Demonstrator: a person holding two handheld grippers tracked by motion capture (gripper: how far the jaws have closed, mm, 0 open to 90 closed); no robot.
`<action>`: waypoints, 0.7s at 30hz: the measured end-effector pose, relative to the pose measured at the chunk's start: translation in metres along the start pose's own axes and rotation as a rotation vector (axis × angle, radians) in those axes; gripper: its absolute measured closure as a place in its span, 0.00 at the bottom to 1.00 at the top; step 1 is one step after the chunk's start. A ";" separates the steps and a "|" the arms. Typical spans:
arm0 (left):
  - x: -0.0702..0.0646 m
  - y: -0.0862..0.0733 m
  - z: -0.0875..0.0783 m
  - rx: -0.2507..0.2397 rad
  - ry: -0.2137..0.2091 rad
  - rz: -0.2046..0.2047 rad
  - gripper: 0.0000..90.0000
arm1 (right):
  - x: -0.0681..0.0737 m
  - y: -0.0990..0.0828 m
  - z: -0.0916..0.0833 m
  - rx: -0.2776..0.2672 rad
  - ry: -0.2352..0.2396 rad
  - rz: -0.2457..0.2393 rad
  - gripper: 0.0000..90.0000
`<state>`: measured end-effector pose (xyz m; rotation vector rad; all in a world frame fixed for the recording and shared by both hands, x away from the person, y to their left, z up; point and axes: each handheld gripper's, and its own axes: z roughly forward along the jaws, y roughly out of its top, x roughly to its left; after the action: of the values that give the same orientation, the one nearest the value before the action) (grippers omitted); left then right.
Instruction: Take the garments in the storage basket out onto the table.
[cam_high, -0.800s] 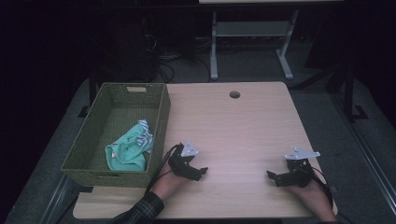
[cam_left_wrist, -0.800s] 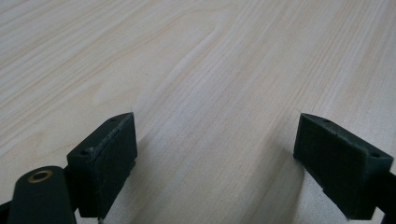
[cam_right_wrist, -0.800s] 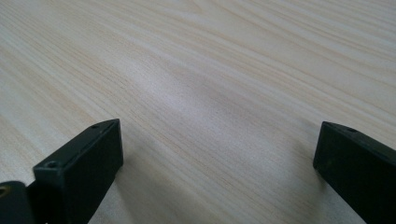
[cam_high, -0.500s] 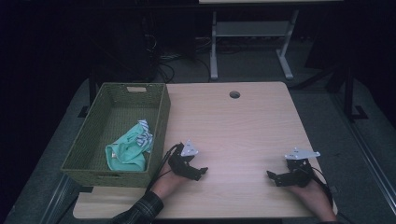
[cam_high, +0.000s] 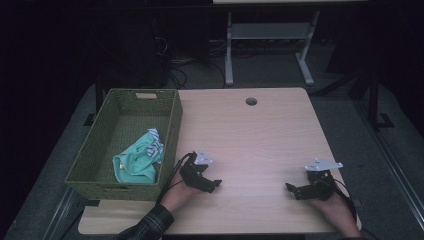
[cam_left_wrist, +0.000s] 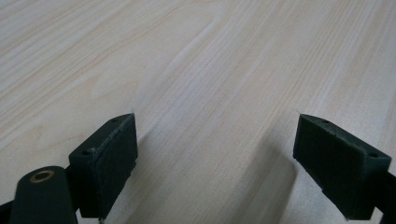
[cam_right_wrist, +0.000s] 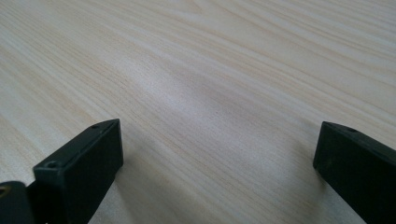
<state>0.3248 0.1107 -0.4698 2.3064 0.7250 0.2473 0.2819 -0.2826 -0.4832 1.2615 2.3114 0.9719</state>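
Note:
On the light wooden table (cam_high: 250, 140) both hands rest near the front edge. My left gripper (cam_high: 214, 185) lies just right of the woven green basket (cam_high: 172, 125); its jaws stand wide open over bare wood, as the left gripper (cam_left_wrist: 215, 163) view confirms. My right gripper (cam_high: 292, 190) rests at the front right, jaws pointing left and also open, with nothing between them in the right gripper (cam_right_wrist: 219, 168) view. Inside the basket lies a crumpled mint-green cloth (cam_high: 137, 162) with a striped patch.
A round cable hole (cam_high: 251, 101) sits near the table's far edge. Behind the table stands a grey metal frame (cam_high: 267, 35) on a dark floor with cables. The basket takes up the table's left side.

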 end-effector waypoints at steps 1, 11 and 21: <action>0.000 0.000 -0.001 0.001 0.001 0.001 0.14 | 0.000 0.000 0.000 0.000 0.000 0.000 0.01; 0.000 0.004 -0.005 -0.008 -0.002 0.000 0.14 | 0.000 0.000 0.000 0.000 0.000 -0.001 0.01; 0.000 0.007 -0.008 -0.009 -0.004 0.004 0.14 | 0.000 0.000 0.000 0.000 0.000 0.000 0.01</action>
<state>0.3254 0.1111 -0.4594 2.2993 0.7155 0.2477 0.2819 -0.2826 -0.4832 1.2617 2.3111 0.9723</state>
